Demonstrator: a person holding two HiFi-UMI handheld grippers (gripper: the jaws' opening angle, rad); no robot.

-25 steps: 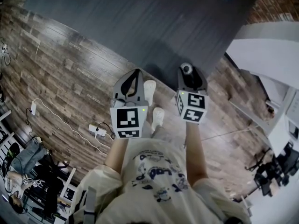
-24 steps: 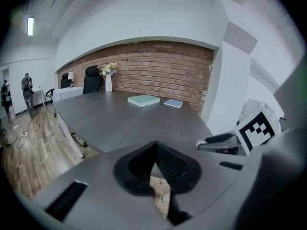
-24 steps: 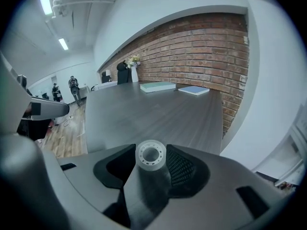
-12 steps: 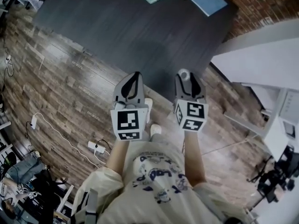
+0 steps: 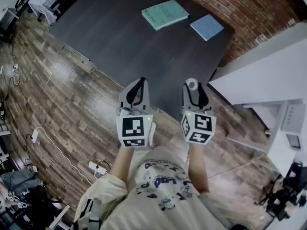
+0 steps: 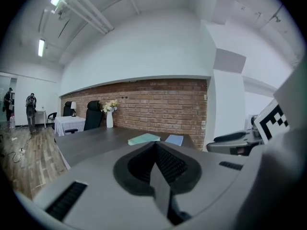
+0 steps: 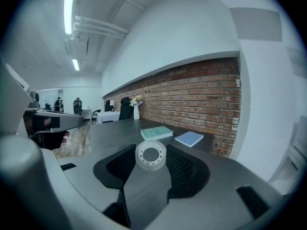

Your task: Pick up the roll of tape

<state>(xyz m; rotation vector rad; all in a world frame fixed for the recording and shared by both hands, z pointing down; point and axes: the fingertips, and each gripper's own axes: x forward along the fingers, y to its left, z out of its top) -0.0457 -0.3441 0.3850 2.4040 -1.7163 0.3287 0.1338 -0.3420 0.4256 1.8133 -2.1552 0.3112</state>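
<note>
A small whitish roll of tape (image 7: 150,155) sits at the tip of my right gripper (image 7: 150,166), whose jaws are shut on it. In the head view the roll of tape (image 5: 191,84) shows at the front of the right gripper (image 5: 192,88), held in the air above the near edge of the dark table (image 5: 115,37). My left gripper (image 5: 139,81) hangs beside it at the same height. Its jaws meet in a point, and the left gripper (image 6: 154,146) holds nothing.
On the table's far end lie a green book (image 5: 164,14) and a blue notebook (image 5: 206,27), near a brick wall (image 5: 249,4). A white counter (image 5: 261,75) stands at the right. A power strip (image 5: 94,167) with cables lies on the wooden floor at left.
The view has swung up toward the table, so the two books have come into sight. Both grippers keep side by side, the tape still in the right one.
</note>
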